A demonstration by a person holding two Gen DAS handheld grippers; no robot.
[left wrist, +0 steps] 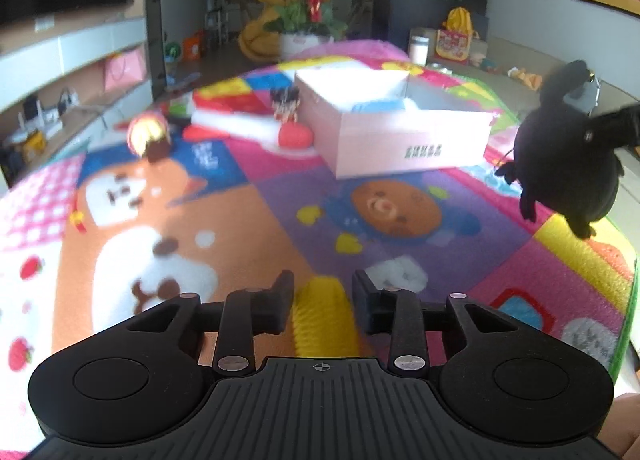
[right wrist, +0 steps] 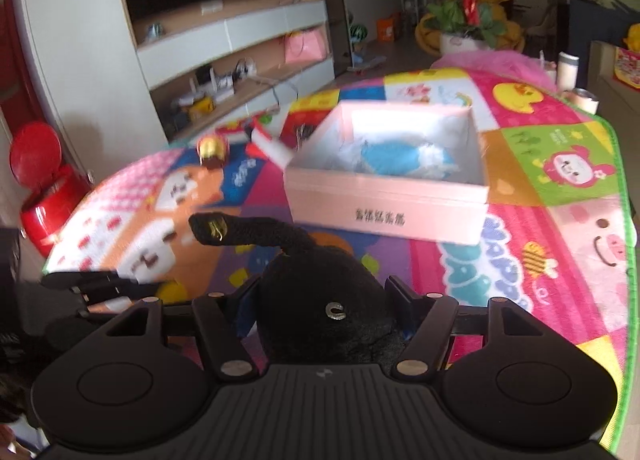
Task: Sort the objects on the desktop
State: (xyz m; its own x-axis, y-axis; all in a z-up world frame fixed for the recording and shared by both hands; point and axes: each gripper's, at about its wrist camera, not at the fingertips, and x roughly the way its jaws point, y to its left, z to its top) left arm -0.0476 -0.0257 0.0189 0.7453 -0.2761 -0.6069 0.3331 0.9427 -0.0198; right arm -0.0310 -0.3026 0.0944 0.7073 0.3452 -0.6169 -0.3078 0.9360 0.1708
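My left gripper (left wrist: 323,292) is shut on a yellow ridged toy (left wrist: 324,316), low over the colourful cartoon mat (left wrist: 224,196). My right gripper (right wrist: 324,292) is shut on a black plush toy (right wrist: 320,300) whose long neck curls up to the left. In the left wrist view the plush (left wrist: 560,156) hangs in the air at the right, off the mat. An open pink box (left wrist: 400,140) (right wrist: 384,200) stands mid-mat with a blue item (right wrist: 400,156) inside.
Left of the box lie a red round toy (left wrist: 295,136), a small dark-haired figurine (left wrist: 285,104) and a gold and red helmet toy (left wrist: 148,136) (right wrist: 212,150). A flower pot (left wrist: 304,8) stands beyond the mat's far end. The mat's green edge (right wrist: 624,220) runs along the right.
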